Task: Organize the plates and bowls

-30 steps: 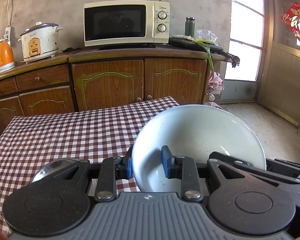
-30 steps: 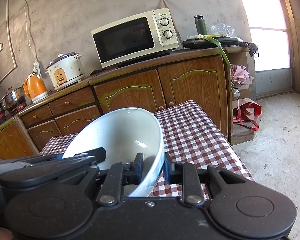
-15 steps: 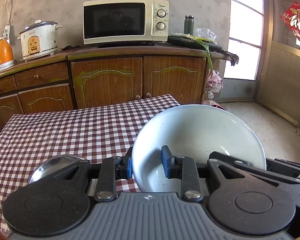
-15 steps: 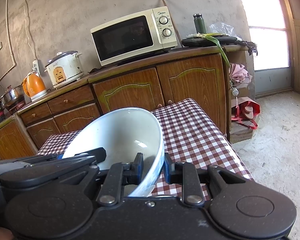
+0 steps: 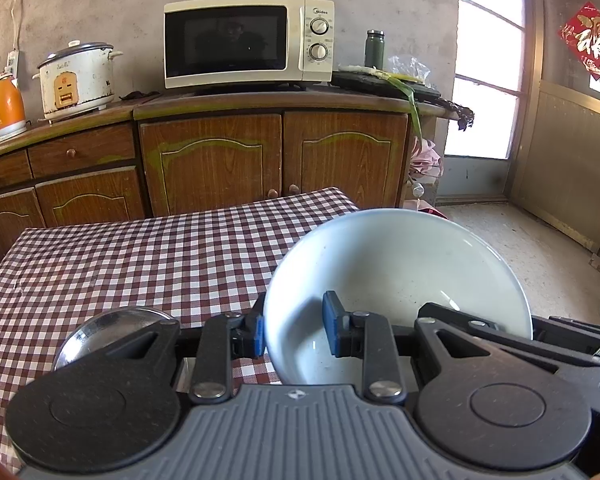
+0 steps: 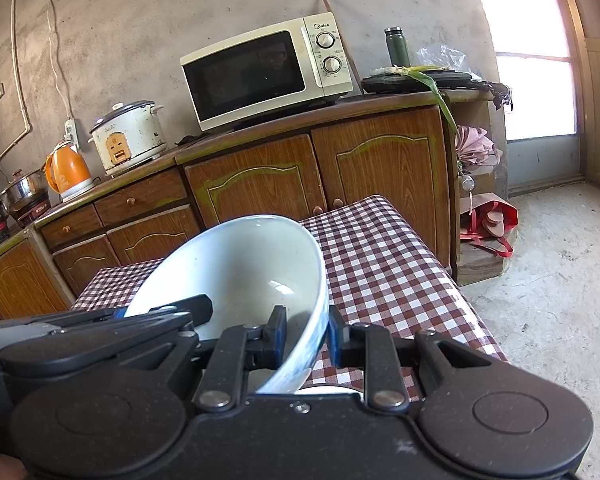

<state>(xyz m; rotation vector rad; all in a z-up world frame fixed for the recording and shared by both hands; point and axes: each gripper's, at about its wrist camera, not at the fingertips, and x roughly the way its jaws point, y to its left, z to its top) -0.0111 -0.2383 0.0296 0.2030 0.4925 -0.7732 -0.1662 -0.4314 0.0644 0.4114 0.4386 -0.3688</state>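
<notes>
Both the left gripper (image 5: 293, 334) and the right gripper (image 6: 303, 338) were clamped on opposite rims of the white bowl (image 5: 396, 280) above the checkered table (image 5: 140, 264).

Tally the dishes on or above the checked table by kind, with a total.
White bowl, gripped by both tongs: 1
Steel dish, on the cloth: 1
White plate edge under the bowl, barely visible: 1
Total: 3

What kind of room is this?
Most likely a home kitchen: a microwave and rice cooker sit on wooden cabinets, with a checkered table in front.
</notes>
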